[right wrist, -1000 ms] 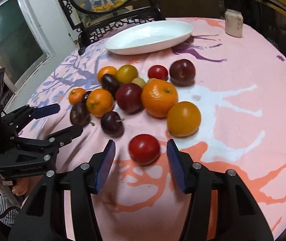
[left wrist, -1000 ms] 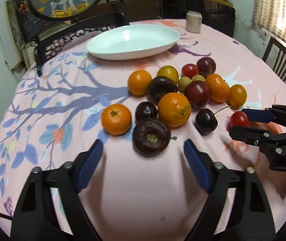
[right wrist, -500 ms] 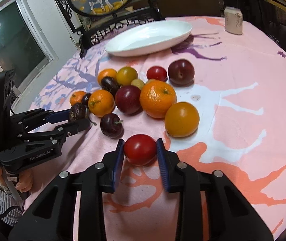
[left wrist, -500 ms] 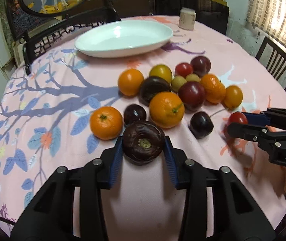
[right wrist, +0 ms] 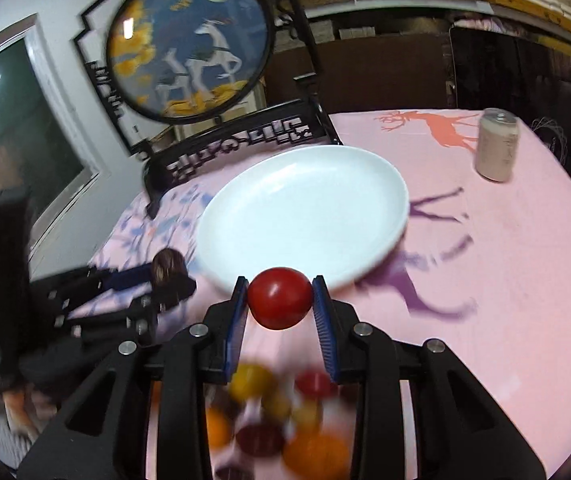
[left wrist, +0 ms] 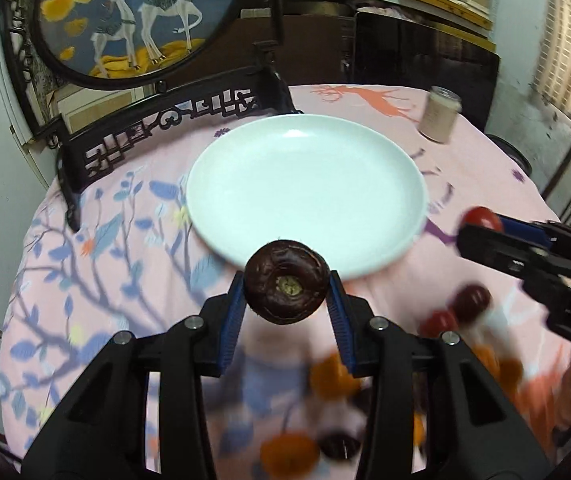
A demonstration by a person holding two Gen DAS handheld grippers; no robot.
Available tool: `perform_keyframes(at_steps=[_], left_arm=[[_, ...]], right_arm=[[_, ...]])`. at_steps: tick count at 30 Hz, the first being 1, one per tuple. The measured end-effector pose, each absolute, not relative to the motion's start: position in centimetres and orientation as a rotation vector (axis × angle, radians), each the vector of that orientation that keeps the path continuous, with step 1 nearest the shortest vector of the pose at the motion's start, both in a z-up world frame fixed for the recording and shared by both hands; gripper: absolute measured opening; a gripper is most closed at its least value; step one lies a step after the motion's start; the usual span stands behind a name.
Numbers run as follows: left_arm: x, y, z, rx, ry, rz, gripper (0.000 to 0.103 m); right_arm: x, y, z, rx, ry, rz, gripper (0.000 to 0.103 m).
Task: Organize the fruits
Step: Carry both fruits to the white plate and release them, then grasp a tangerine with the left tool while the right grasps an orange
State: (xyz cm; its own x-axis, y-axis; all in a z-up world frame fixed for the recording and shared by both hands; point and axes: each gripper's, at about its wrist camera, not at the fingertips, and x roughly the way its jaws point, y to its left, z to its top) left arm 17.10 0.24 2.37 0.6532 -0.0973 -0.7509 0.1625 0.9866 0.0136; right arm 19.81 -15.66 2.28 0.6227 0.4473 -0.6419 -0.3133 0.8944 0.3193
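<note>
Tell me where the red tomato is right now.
The red tomato is clamped in the right tool, held above the tablecloth beside the white plate's near rim.

The tabletop (left wrist: 133, 248), under pink patterned cloth, carries a white plate (left wrist: 305, 188), a far-right jar (left wrist: 441, 120), and blurred near fruit (right wrist: 277, 412).

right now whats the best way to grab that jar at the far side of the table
Take the jar across its straight cylindrical body, about mid-height, jaws level, coming in from the near side over bare cloth. It stands upright and alone, right of the white plate, so nothing blocks that approach. Both grippers are full for now: the left gripper holds the dark fruit, the right gripper the red fruit.
</note>
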Motion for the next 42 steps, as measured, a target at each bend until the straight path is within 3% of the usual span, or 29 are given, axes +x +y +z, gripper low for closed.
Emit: perform_keyframes(at_steps=[7,9,17,19,21,25,27,28,42], left_arm=[[20.7,0.8,-0.3,0.040,0.893,-0.166,0.044],[20.6,0.7,-0.3,0.039,0.893,-0.182,0.050],[17.8,1.6,1.0,0.043,0.847,-0.158,0.054],[16.6,2.3,1.2,0.020,0.839,-0.154,0.056],[14.6,2.9,1.2,0.004,0.833,-0.148,0.060],[10.1,3.5,0.2,0.056,0.823,-0.109,0.070],[7.8,3.7,-0.5,0.078,0.821,-0.108,0.074],[7.0,3.7,-0.8,0.086,0.824,-0.109,0.074],[6.1,2.3,-3.9,0.190,0.913,-0.116,0.072]], right_arm=[[23.6,-14.9,-0.1,0.182,0.830,0.447,0.038],[23.7,-15.2,-0.5,0.187,0.838,0.450,0.038],[19.9,-16.2,1.6,0.163,0.777,0.441,0.039],[17.6,-16.6,2.4,0.133,0.734,0.431,0.045],[14.8,-17.1,3.0,0.108,0.674,0.414,0.063],[9.1,-18.3,3.8,0.029,0.525,0.335,0.069],[6.4,-19.3,3.3,0.006,0.477,0.313,0.097],[5.6,-19.7,2.8,0.007,0.482,0.322,0.102],[3.6,-23.1,0.5,0.189,0.541,0.391,0.102]])
